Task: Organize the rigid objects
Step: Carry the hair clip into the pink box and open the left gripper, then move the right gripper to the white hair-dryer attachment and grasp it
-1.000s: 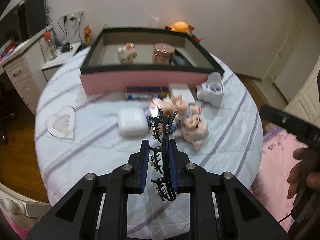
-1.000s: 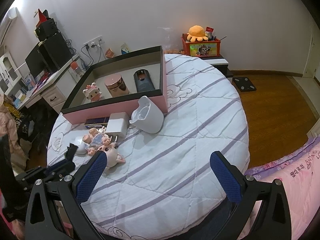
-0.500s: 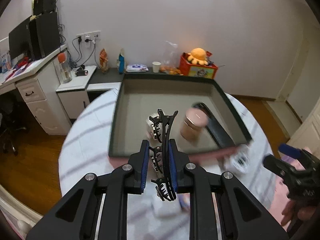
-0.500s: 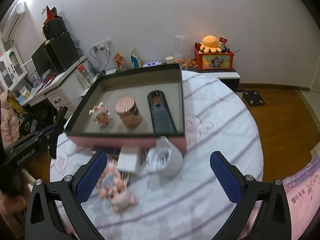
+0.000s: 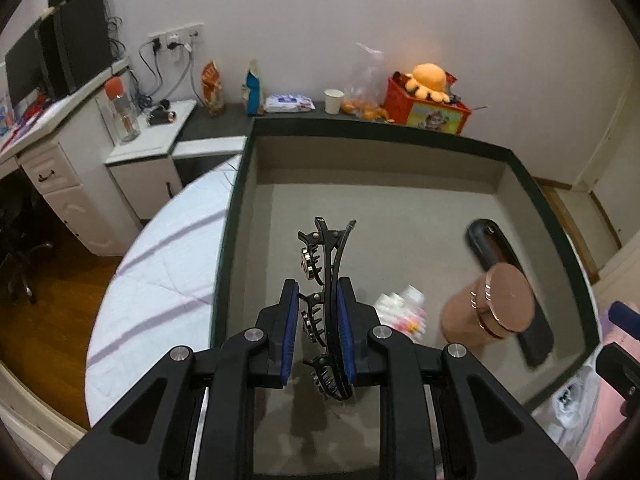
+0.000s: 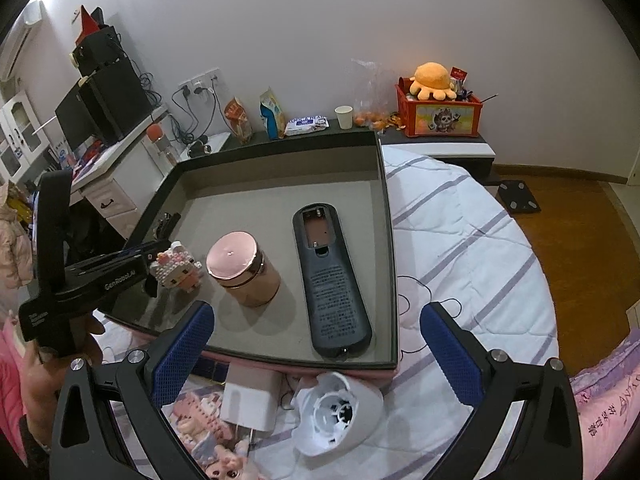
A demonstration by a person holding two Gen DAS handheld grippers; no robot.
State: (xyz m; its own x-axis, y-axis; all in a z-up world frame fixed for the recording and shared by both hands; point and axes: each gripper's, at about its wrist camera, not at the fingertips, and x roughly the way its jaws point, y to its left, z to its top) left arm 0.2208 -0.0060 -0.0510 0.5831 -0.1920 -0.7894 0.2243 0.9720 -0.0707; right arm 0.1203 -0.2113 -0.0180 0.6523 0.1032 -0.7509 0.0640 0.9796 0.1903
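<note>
My left gripper point(image 5: 318, 308) is shut on a black hair claw clip point(image 5: 334, 264), which stands upright between the blue pads. It hangs over the near left part of a dark-rimmed grey box point(image 5: 236, 216). Inside the box are a brick cat figure point(image 5: 400, 312), a rose-gold jar point(image 5: 492, 312) and a dark remote-shaped case point(image 5: 492, 248). In the right wrist view the left gripper point(image 6: 162, 232) reaches in over the box's point(image 6: 280, 184) left rim beside the cat figure point(image 6: 176, 272). My right gripper point(image 6: 316, 312) is open above the box's front edge, nothing between its fingers.
In front of the box lie a white charger point(image 6: 250, 396), a white cup-shaped part point(image 6: 336, 416) and small dolls point(image 6: 224, 464) on the striped round table point(image 6: 460, 240). A desk point(image 5: 60, 168) and low shelf point(image 5: 304, 114) with clutter stand behind. A hand point(image 6: 60, 360) holds the left gripper.
The left gripper carried the clip forward from above the loose items on the table to over the box. The right gripper also came closer to the box, still open.
</note>
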